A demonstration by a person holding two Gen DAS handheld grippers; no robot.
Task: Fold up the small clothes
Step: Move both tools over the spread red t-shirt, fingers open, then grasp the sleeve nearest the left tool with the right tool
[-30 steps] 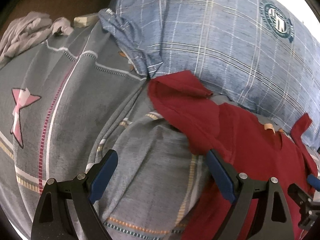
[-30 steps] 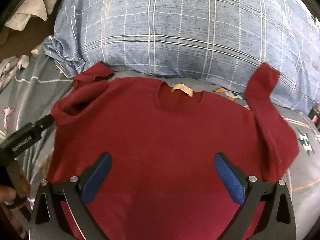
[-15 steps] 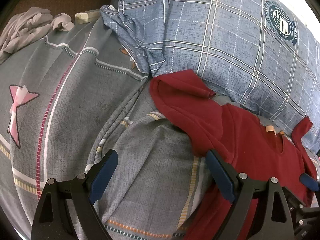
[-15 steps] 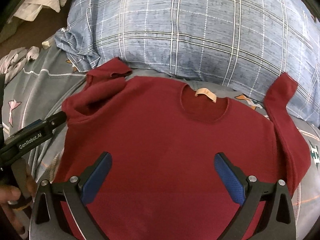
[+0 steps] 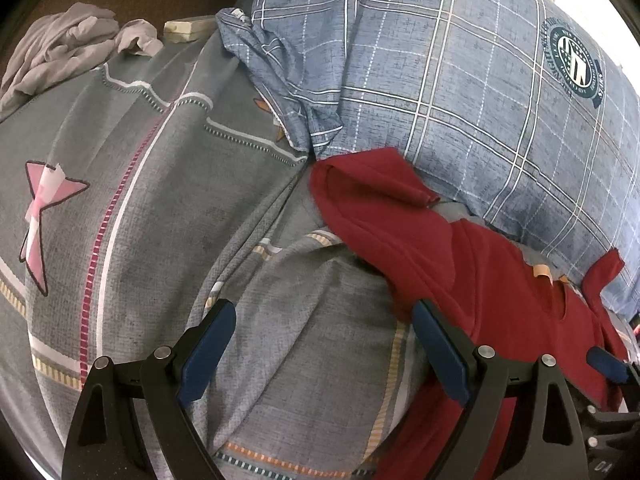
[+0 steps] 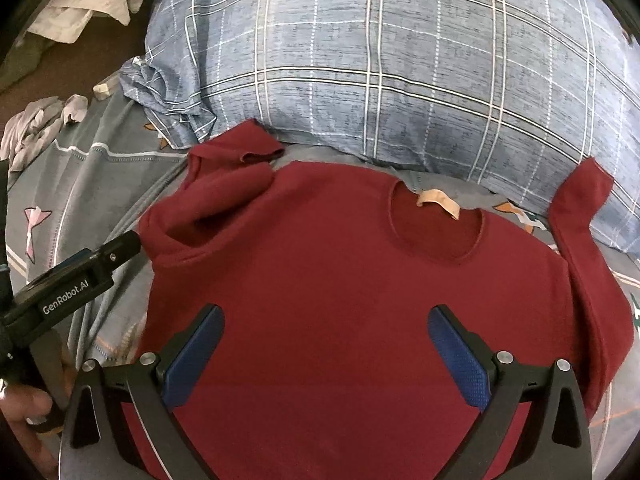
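A dark red sweater (image 6: 340,280) is lying flat, front up, on a grey patterned bedsheet (image 5: 160,220), its collar with a tan neck label (image 6: 438,202) pointing toward a blue plaid pillow (image 6: 400,60). One sleeve (image 6: 224,184) is lying crumpled and folded over near the shoulder; the other sleeve (image 6: 580,232) is running along the sweater's side, its cuff touching the pillow. The right gripper (image 6: 326,354) is hovering over the sweater's lower body, fingers spread wide, pinching nothing. The left gripper (image 5: 322,348) is hanging at the sweater's crumpled-sleeve edge, fingers likewise spread and empty. Only the left wrist view is showing a pink star print (image 5: 44,208) on the sheet clearly, plus a pale crumpled cloth (image 5: 60,52) at the bed's far edge.
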